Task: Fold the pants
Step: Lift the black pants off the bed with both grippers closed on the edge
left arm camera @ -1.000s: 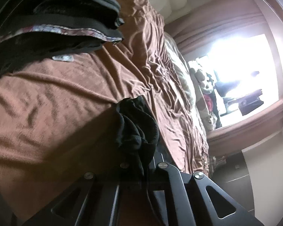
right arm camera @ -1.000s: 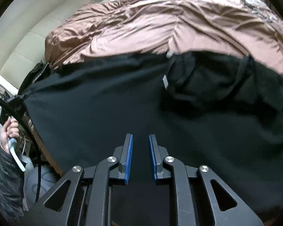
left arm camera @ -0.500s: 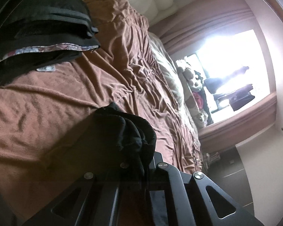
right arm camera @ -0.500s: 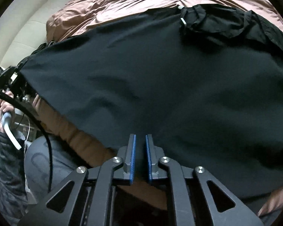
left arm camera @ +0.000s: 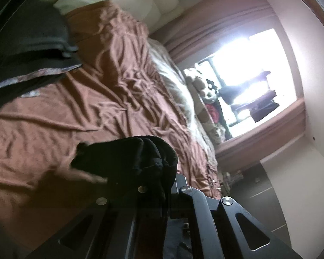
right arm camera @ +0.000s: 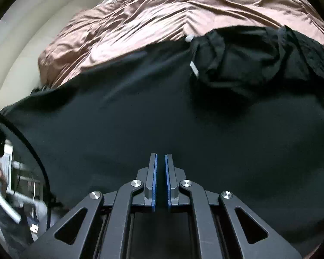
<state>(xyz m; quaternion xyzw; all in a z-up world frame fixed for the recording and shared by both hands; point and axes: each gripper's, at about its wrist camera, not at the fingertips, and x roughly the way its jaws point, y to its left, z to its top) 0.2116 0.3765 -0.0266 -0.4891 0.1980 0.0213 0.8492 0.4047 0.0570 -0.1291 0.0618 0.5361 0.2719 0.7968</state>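
The black pants [right arm camera: 140, 112] are lying spread across the frame's middle, long axis running left to right, bunched waistband [right arm camera: 237, 64] at upper right, on the brown bedspread [right arm camera: 162, 15]. The right gripper [right arm camera: 161, 179] is hovering nearly closed, holding nothing. The left gripper [left arm camera: 162, 183] is clenching a pants fold [left arm camera: 140, 157].

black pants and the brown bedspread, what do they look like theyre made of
Black pants: matte, soft woven or knit cloth, probably cotton blend; no sheen, and they bunch thickly in the left hand-held gripper. Brown bedspread: smooth, satiny fabric, perhaps polyester; its fine creases catch bright highlights.
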